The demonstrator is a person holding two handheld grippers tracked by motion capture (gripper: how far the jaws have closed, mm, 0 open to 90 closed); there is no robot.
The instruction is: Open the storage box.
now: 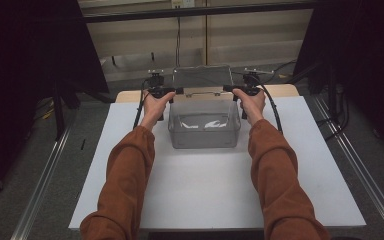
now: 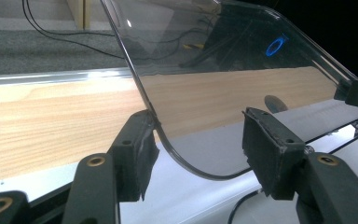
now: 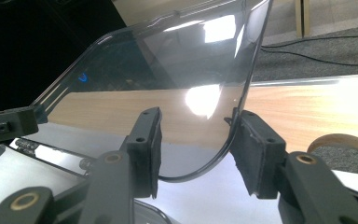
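Jaws on both sides stand partly open with a corner of the clear lid (image 1: 202,78) sitting in the gap, and neither pair is pinching it. On the left gripper (image 2: 200,140) the lid's rounded corner leans against the inner face of one pad (image 2: 137,140), while the other pad (image 2: 268,149) stands off it with daylight between. Same story on the right gripper (image 3: 200,144): the curved edge rests against one pad (image 3: 254,149), and the opposite pad (image 3: 149,144) stays clear. So the lid looks propped rather than gripped, standing near upright past the jaw tips, its lower edge level with the pads and its sheet rising away above them. From the high view it stands at the far rim of the clear box (image 1: 204,125), which sits on the white board (image 1: 205,190) between the two hands; the left hand (image 1: 155,102) and right hand (image 1: 252,102) are posted symmetrically at the lid's two lower corners. That makes sense: a wide, thin sheet would swing if taken at one end, so a corner each keeps it square to the box. Pale scraps lie in the bottom of the box, too faint to name. Beyond the jaws, a strip of wooden tabletop (image 2: 51,121) runs behind the lid. My read is that the lid is being left to lean open, or about to be taken up; which one I can't tell.
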